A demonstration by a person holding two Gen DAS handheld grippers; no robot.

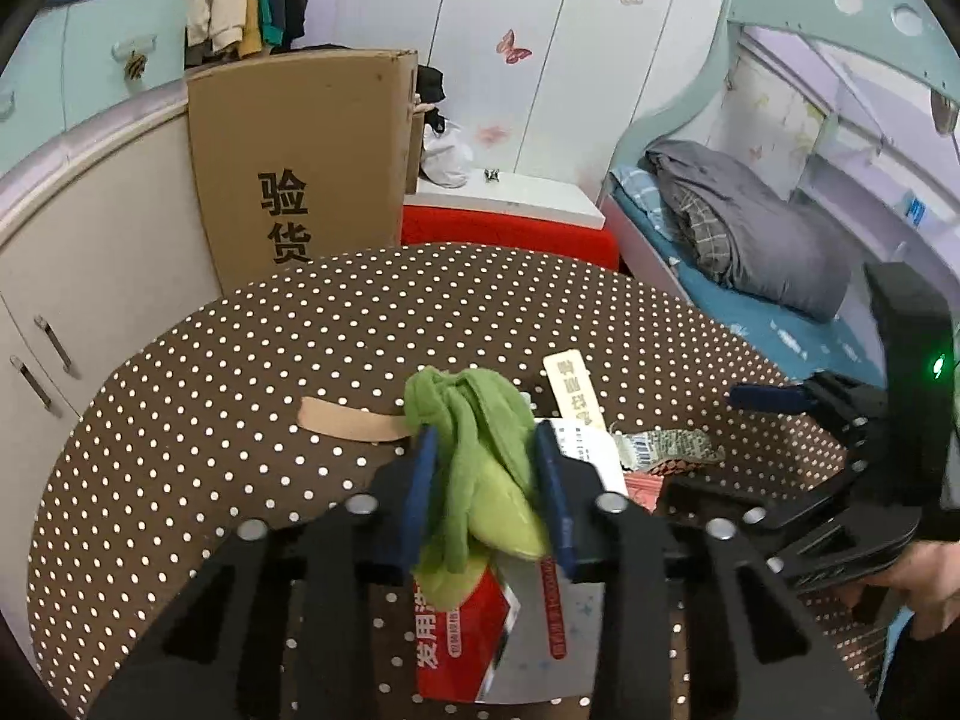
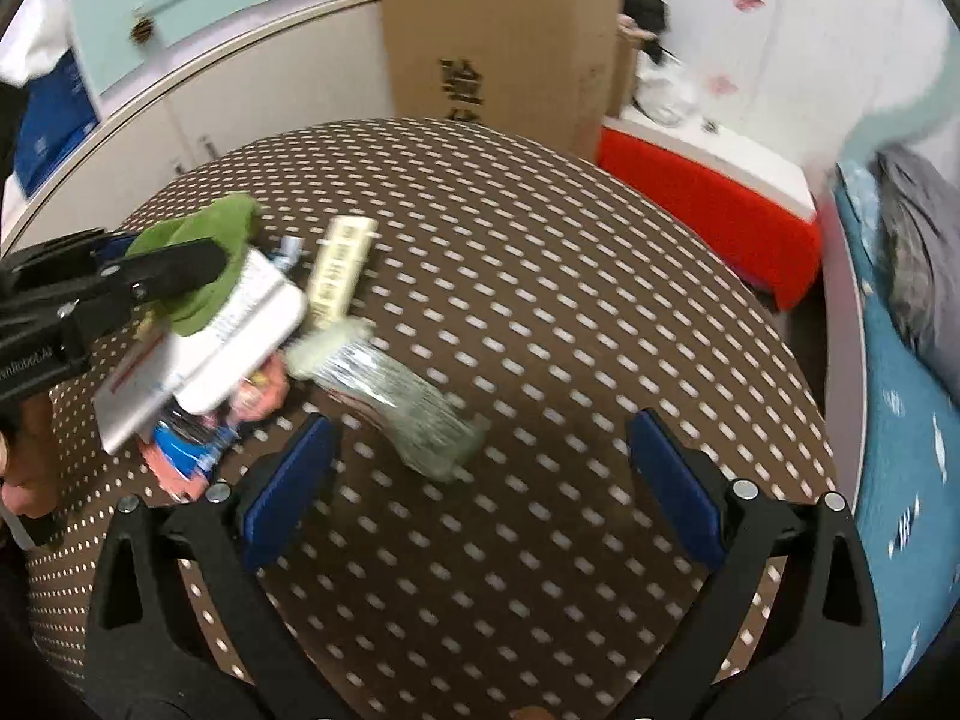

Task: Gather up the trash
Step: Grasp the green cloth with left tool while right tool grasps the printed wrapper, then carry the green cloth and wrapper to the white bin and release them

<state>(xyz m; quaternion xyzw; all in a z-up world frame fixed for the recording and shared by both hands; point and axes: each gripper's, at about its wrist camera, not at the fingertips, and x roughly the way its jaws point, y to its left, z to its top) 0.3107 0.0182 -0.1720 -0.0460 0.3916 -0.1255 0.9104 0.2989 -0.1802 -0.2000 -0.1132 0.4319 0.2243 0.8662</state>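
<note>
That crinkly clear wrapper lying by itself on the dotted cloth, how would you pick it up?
Grip the crumpled wrapper across its narrow middle, coming from above. It lies flat and long on the tablecloth, clear of the pile, and the open right gripper probably spans its width.

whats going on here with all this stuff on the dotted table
A person holding a gripper in each hand is clearing litter off a brown polka-dot table. The left gripper has its fingers closed on a crumpled green cloth, which sits on a heap of paper packets. The right gripper is open, hovering just short of a crinkled clear plastic wrapper and holding nothing.
</note>
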